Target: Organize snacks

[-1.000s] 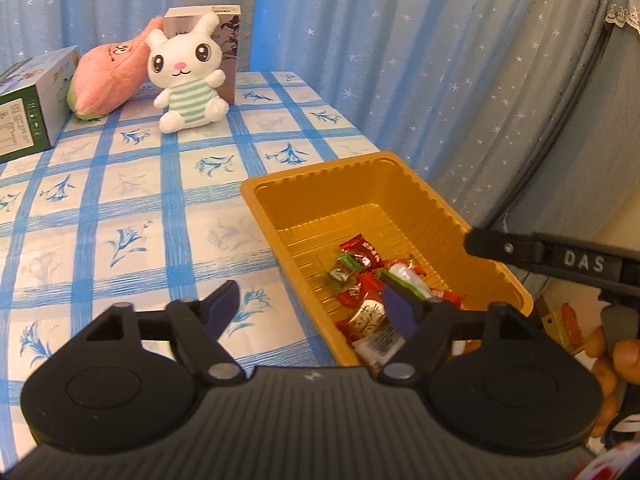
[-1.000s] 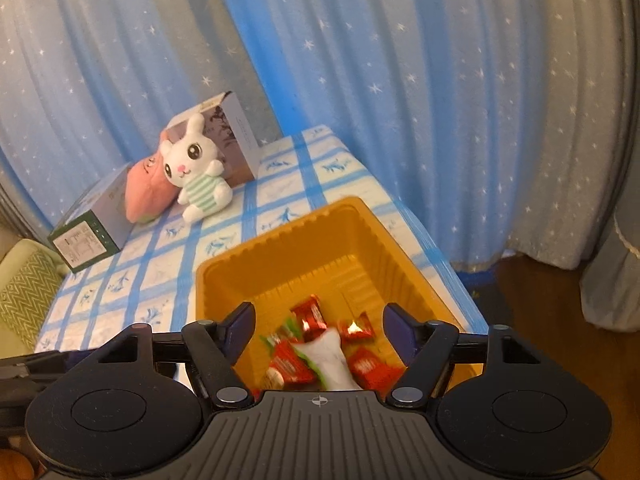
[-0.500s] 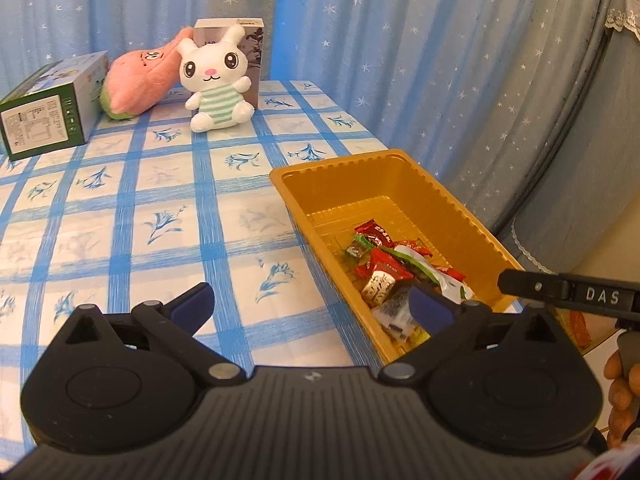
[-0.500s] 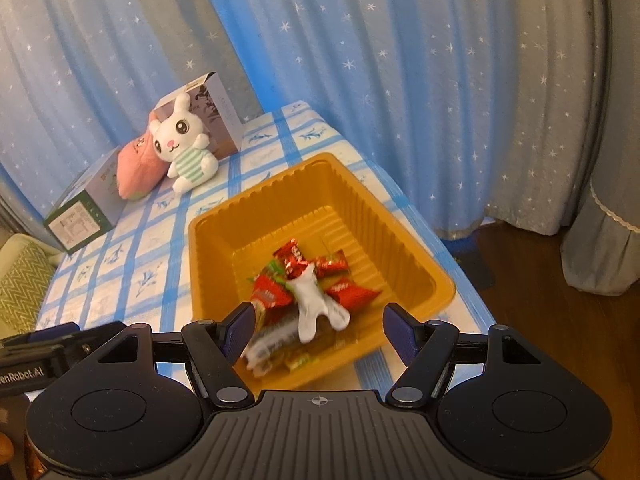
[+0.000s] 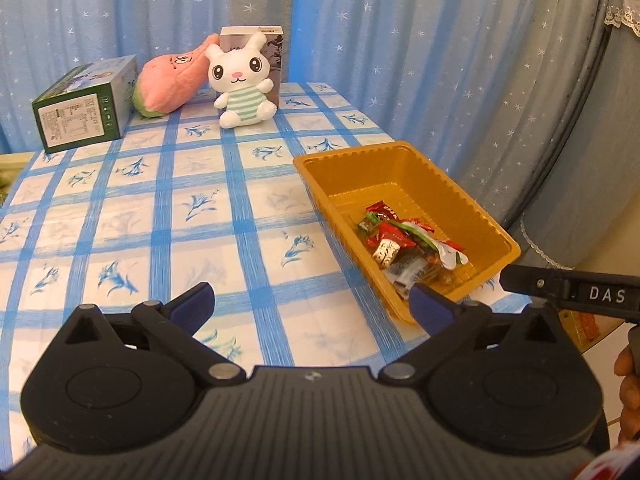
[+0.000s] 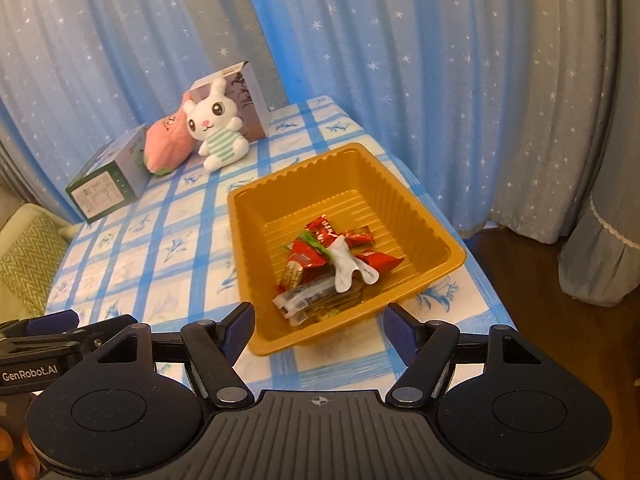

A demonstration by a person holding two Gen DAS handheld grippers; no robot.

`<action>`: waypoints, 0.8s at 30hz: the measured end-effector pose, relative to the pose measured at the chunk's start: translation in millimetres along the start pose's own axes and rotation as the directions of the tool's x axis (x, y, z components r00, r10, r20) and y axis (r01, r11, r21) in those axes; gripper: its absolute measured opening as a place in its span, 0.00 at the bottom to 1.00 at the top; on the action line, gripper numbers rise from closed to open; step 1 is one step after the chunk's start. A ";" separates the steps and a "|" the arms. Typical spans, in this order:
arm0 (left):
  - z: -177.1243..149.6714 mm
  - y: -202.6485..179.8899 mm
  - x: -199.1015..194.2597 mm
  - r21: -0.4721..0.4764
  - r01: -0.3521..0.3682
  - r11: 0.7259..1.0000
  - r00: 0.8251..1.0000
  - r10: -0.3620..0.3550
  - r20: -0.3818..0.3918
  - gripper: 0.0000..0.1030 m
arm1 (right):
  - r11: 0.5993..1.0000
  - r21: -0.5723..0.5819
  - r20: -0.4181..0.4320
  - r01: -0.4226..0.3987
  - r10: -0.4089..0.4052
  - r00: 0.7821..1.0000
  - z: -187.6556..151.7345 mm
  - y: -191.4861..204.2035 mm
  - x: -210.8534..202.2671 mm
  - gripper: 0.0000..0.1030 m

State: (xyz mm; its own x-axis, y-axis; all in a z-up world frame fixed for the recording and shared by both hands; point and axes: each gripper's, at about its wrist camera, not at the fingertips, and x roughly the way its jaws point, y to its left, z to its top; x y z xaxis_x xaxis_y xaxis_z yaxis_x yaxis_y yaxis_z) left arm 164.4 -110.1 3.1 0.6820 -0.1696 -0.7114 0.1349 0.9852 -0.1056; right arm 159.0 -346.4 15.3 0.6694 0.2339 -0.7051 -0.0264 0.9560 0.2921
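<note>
Since the earlier frames both grippers have drawn back and up from the tray [image 6: 436,216]; it now sits further off in both views, resting flat on the checked tablecloth [image 5: 160,216]. Left gripper [image 5: 310,304]: jaws have just been opening and now stand spread wide, nothing between them. Right gripper [image 6: 320,328]: jaws apart, unchanged, also empty, only the tray's near corner showing through the gap.

Snacks [image 6: 328,264]: a loose heap of red, white and clear wrappers lying in the near half of the tray; far half bare. No wrappers visible on the cloth.

Key relation: from the right gripper the tray lies straight ahead and below, its long axis running away and slightly to the right, near corner just beyond the fingertips. From the left gripper the tray lies off to the right, its right fingertip [image 5: 430,308] overlapping the near corner in view; contact cannot be told. Judgement: right hand is better lined up for any reach into the heap.

Plush rabbit [image 5: 242,84] and boxes stand well apart at the far table edge.
</note>
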 end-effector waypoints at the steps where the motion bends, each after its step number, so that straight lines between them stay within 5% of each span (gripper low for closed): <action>1: -2.0 0.6 -4.6 -0.004 -0.003 1.000 1.000 0.003 0.002 1.00 | 1.000 -0.007 0.002 0.001 -0.001 1.000 -1.3 2.8 -3.3 0.69; 24: -26.0 2.9 -67.3 -0.037 -0.028 0.999 0.999 0.030 0.039 1.00 | 0.993 -0.116 0.048 0.034 -0.028 0.998 -28.7 40.4 -60.6 0.69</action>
State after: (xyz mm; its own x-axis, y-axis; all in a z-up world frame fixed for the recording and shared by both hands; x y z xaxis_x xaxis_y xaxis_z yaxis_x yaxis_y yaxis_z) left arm 100.2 -95.2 32.7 0.7134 -0.1408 -0.6864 0.0884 0.9899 -0.1112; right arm 96.1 -316.8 51.3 0.7044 0.1980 -0.6816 -0.0899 0.9775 0.1910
